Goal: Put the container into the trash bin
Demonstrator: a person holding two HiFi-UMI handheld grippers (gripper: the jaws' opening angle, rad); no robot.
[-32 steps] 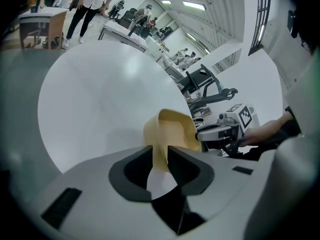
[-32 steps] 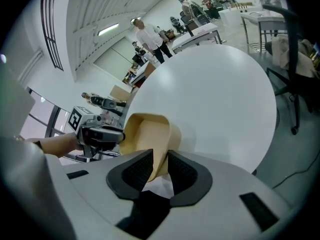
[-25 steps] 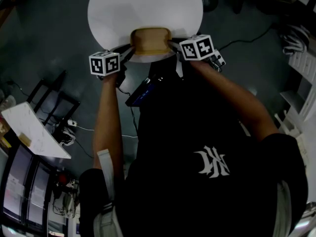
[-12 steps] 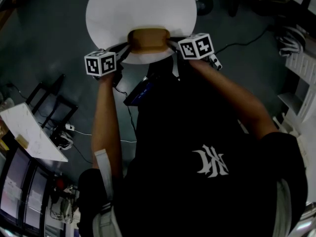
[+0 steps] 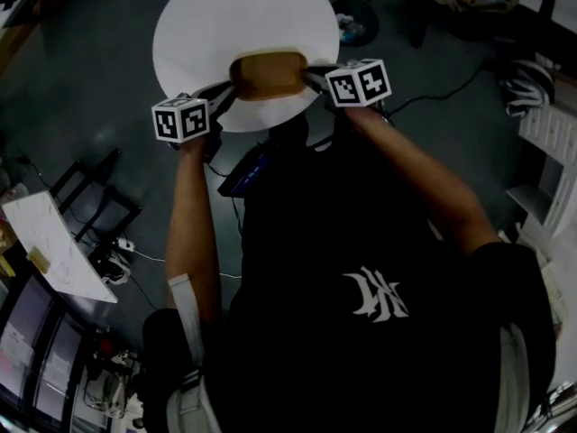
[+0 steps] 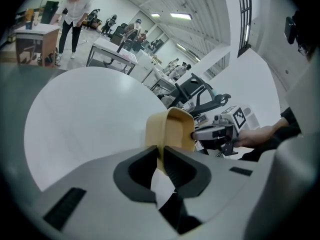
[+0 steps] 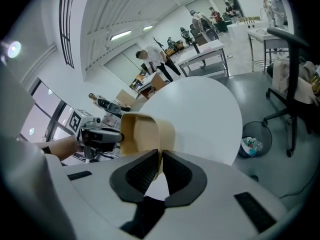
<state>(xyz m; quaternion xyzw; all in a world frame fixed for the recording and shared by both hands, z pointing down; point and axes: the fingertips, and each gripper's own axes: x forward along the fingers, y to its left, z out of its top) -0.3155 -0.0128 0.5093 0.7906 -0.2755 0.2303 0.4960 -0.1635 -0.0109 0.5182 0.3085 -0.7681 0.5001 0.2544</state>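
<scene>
Tan, thin-walled rectangular container (image 5: 269, 73) sits over the near edge of the round white table (image 5: 225, 12), with one gripper at each short end.

Left gripper (image 6: 160, 160): pads pinched on the container's end wall.

Right gripper (image 7: 160, 165): jaws closing, opposite end wall between them, pads pressing on it.

Dark round trash bin (image 5: 353, 21) stands on the floor past the table's right side, litter inside, well apart from the container.
</scene>
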